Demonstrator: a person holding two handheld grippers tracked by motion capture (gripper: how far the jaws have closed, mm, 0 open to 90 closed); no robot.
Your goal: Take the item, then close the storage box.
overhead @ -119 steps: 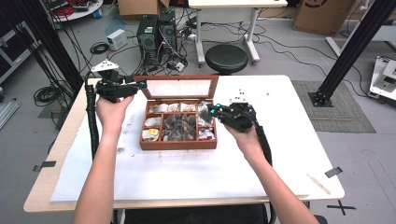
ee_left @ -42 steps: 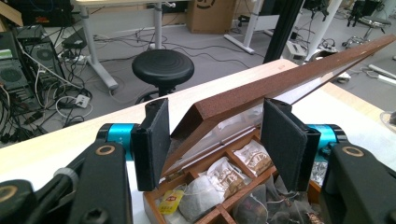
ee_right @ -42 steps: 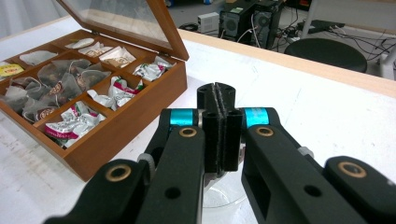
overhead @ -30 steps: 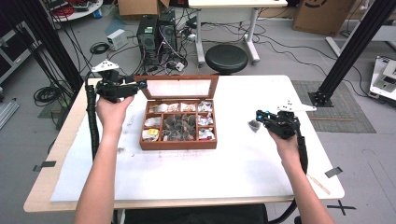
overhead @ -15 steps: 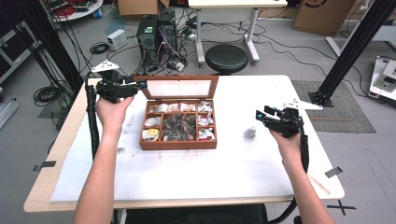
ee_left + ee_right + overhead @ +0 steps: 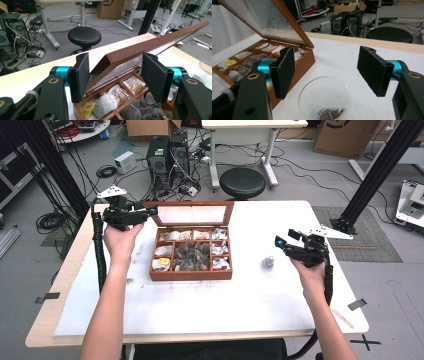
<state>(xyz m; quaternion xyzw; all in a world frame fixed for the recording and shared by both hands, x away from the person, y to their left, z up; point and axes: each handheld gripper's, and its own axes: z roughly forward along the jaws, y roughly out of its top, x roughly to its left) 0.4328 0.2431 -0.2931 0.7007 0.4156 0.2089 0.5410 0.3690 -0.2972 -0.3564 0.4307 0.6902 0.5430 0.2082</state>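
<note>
High view: the wooden tea box [image 6: 192, 275] is seen mid-table with its lid [image 6: 194, 213] raised, the lid's corner lying between the half-open pads of the left gripper [image 6: 149, 211], whose jaws have just been opening slightly. The right gripper [image 6: 280, 240], jaws just opened wide and empty, is held over a clear cup [image 6: 325, 98] with a tea bag [image 6: 329, 114] inside, right of the box.

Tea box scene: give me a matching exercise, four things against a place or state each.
Things:
1. lid
2. plastic cup
3. right gripper
4. stool

States or places:
a. on the floor beyond the table
b. open, nothing between its pads
c. raised, its corner between the left gripper's pads
d. holds a tea bag

Pairs: 1-c, 2-d, 3-b, 4-a
</note>
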